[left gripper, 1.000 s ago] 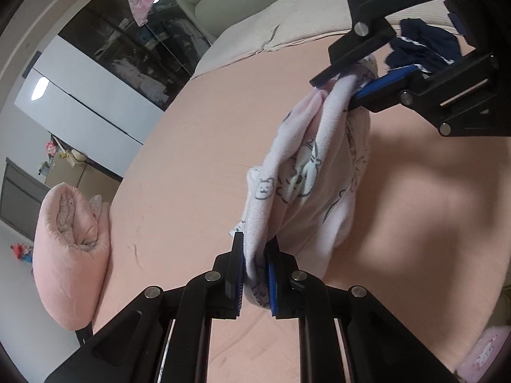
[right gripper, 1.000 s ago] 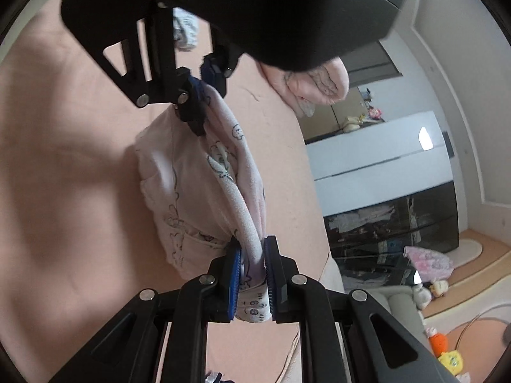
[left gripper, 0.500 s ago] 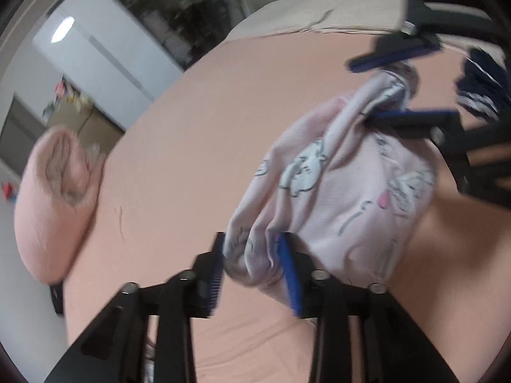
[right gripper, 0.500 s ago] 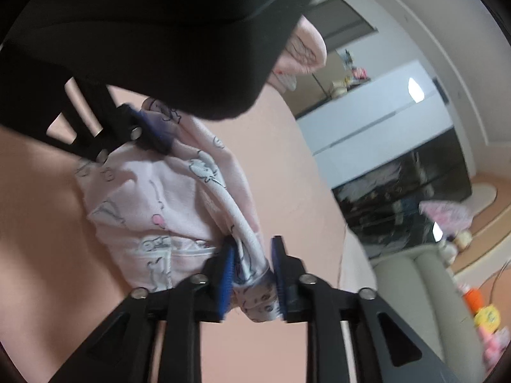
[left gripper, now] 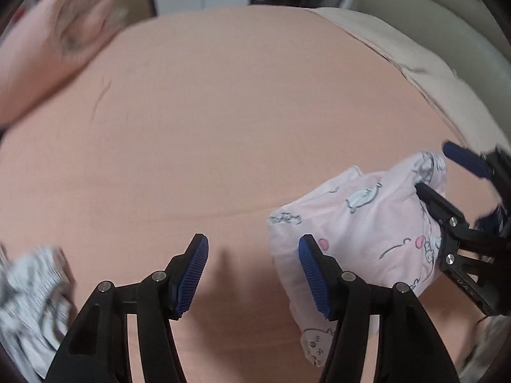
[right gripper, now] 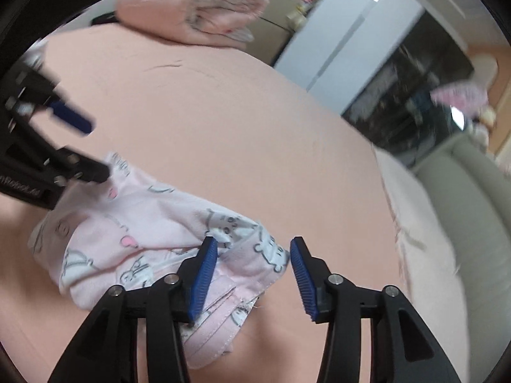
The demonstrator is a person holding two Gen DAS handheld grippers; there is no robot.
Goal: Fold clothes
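A pale pink garment with cartoon prints [left gripper: 361, 223] lies bunched and folded on the pink bed sheet [left gripper: 223, 121]. My left gripper [left gripper: 252, 274] has its jaws opening with nothing between them; the garment lies just right of its right finger. In the right wrist view the garment [right gripper: 134, 233] stretches to the left, and its near corner lies loose between the opening jaws of my right gripper [right gripper: 252, 271], with neither pad pressing on it. Each gripper shows in the other's view at the far end of the garment: the right gripper [left gripper: 444, 175] and the left gripper [right gripper: 86, 143].
A rolled pink blanket [right gripper: 198, 9] lies at the far edge of the bed. A black-and-white patterned cloth [left gripper: 32, 303] sits at lower left. A beige cover [left gripper: 431, 73] and a sofa lie to the right; a white and dark cabinet [right gripper: 345, 32] stands behind.
Both grippers held the hanging garment shut a second ago. Both have opened and rolled level, the garment has dropped onto the bed, and the left gripper has slid left off it.
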